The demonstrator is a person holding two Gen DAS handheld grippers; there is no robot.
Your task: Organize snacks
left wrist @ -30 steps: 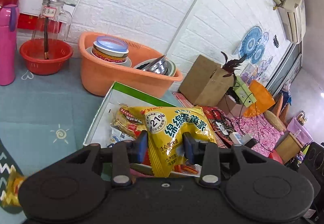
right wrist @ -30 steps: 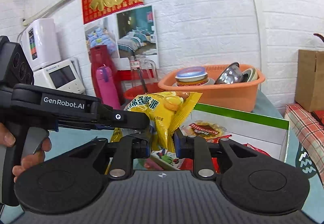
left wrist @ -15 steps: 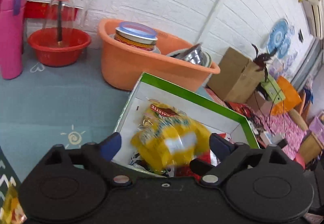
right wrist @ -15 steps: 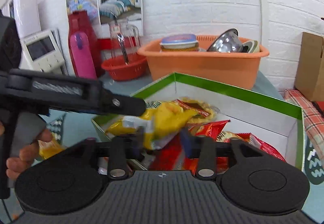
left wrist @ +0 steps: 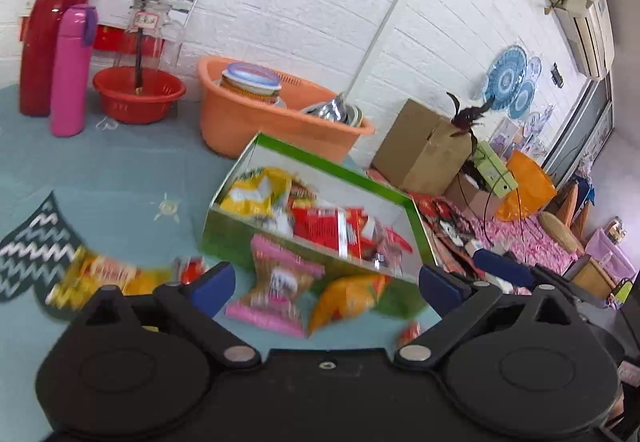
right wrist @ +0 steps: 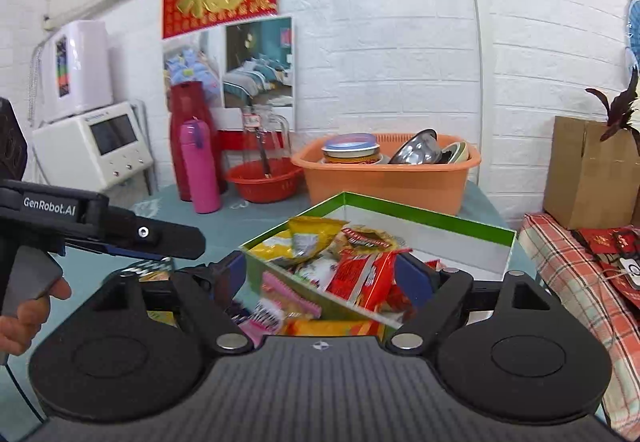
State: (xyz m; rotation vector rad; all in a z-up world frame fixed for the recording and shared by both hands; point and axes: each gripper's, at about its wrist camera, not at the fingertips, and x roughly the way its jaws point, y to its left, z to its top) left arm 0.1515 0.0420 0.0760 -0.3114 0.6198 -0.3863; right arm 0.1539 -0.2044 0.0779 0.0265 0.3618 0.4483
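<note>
A green-rimmed box [left wrist: 312,246] [right wrist: 440,226] on the teal table holds several snack packs, among them a yellow bag [left wrist: 256,194] [right wrist: 308,238] and red packs [left wrist: 328,226] [right wrist: 360,274]. In front of the box lie a pink pack [left wrist: 276,286] [right wrist: 276,306], an orange pack [left wrist: 344,294] and a yellow-orange pack [left wrist: 100,278]. My left gripper [left wrist: 326,282] is open and empty, above the loose packs. My right gripper [right wrist: 320,274] is open and empty, just before the box's near wall. The left gripper body [right wrist: 100,226] shows at the left of the right wrist view.
An orange basin [left wrist: 256,122] [right wrist: 384,178] with bowls stands behind the box. A red bowl [left wrist: 136,94], pink bottle [left wrist: 70,70] and red flask [left wrist: 48,34] stand at the back left. A cardboard box [left wrist: 424,150] and a checked cloth [right wrist: 580,282] are at the right.
Both grippers opened and let go of the yellow bag, which now lies in the box. Both grippers pulled back from the box toward the table's front.
</note>
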